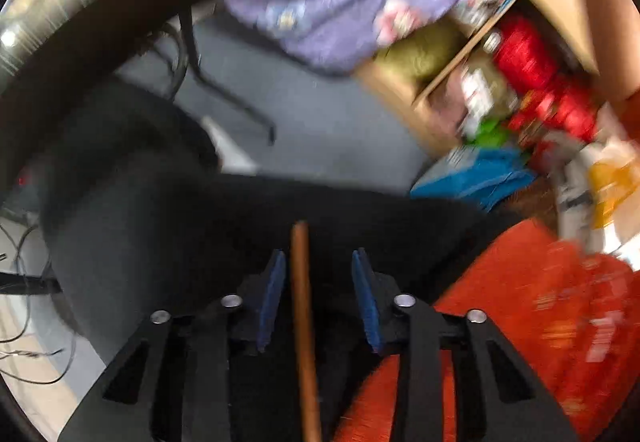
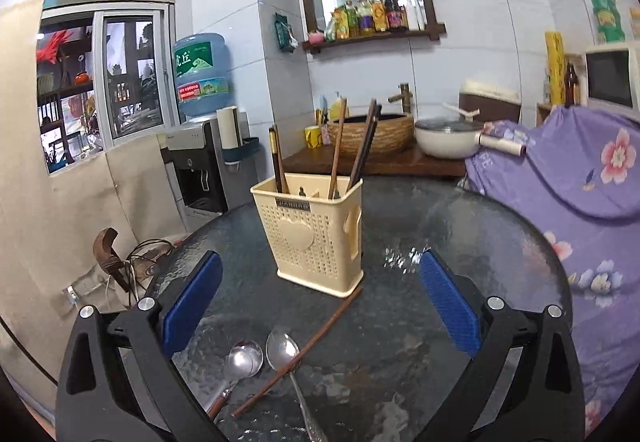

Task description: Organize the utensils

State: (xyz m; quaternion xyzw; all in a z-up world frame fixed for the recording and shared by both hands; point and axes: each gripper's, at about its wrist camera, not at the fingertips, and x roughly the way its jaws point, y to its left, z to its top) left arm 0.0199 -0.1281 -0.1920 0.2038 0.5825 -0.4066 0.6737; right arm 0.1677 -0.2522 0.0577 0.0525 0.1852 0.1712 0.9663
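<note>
In the right wrist view a cream perforated utensil holder [image 2: 316, 238] stands on the dark glass table [image 2: 460, 242], with several brown chopsticks [image 2: 338, 146] upright in it. In front of it lie two metal spoons [image 2: 244, 360] [image 2: 282, 346] and a loose brown chopstick [image 2: 308, 342] that crosses one spoon. My right gripper [image 2: 320, 260] hovers over them, open wide and holding nothing. The left wrist view is blurred and looks down at the floor. A brown chopstick [image 1: 301, 282] runs between the blue pads [image 1: 274, 298] of my left gripper [image 1: 319, 262], and a gap shows on each side of it.
A purple floral cloth [image 2: 580, 182] drapes at the table's right edge. Behind the table are a woven basin [image 2: 372, 134], a white pan [image 2: 444, 140] and a water dispenser [image 2: 200, 158]. Below the left gripper are a black seat [image 1: 160, 222], an orange bag [image 1: 540, 302] and a cardboard box [image 1: 480, 82].
</note>
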